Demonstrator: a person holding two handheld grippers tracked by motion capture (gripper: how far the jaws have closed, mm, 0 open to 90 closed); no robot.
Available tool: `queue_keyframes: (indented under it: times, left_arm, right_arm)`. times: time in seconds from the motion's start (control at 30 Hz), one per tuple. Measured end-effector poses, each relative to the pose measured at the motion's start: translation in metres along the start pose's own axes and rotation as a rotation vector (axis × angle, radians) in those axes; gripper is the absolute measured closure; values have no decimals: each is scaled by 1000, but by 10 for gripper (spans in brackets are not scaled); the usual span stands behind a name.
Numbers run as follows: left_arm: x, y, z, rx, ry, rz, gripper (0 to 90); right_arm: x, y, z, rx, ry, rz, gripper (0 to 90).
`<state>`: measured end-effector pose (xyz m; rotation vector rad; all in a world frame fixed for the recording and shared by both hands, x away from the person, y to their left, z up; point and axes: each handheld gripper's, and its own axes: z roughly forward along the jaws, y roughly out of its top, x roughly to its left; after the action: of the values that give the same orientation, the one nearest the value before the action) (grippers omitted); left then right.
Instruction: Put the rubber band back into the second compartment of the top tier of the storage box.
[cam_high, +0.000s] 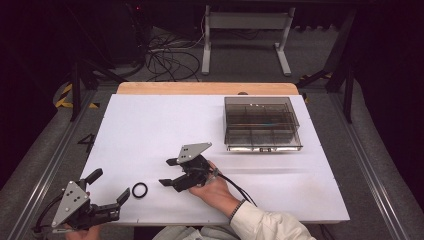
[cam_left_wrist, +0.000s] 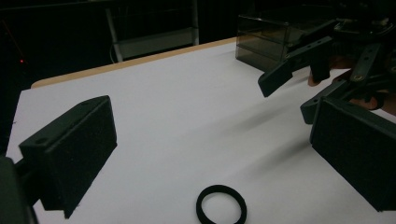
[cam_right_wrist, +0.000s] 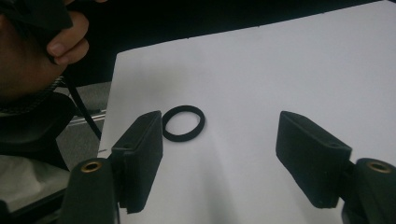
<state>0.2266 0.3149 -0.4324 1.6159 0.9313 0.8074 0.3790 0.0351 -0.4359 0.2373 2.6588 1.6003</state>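
Note:
A small black ring (cam_high: 139, 190) lies flat on the white table sheet (cam_high: 160, 125) near its front edge. My left gripper (cam_high: 107, 186) sits at the front left corner, open, with the ring just to its right. In the left gripper view the ring (cam_left_wrist: 221, 211) lies low between the wide-apart jaws, nothing held. My right gripper (cam_high: 169, 172) hovers right of the ring, open and pointing left toward it. The right gripper view has the ring (cam_right_wrist: 183, 122) just beyond the left jaw's tip, untouched. The right gripper (cam_left_wrist: 299, 88) also appears far right in the left gripper view.
A smoky clear plastic organiser box (cam_high: 262, 124) with several compartments stands at the back right of the sheet. The wooden table edge (cam_high: 205, 88) runs behind it. A person's hand (cam_right_wrist: 56, 42) and cable show upper left in the right gripper view. Cables and a stand's legs lie on the floor beyond.

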Motion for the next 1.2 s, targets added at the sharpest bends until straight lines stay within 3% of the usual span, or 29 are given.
queue_keyframes:
  times: [0.6, 1.2]
  left_arm:
    - [1, -3, -7, -1, 17, -9, 16]
    - [0, -3, -7, 3, 22, -6, 18]
  right_arm:
    - [12, -2, 53, 71, 18, -24, 489]
    - [15, -7, 80, 113, -7, 2, 605]
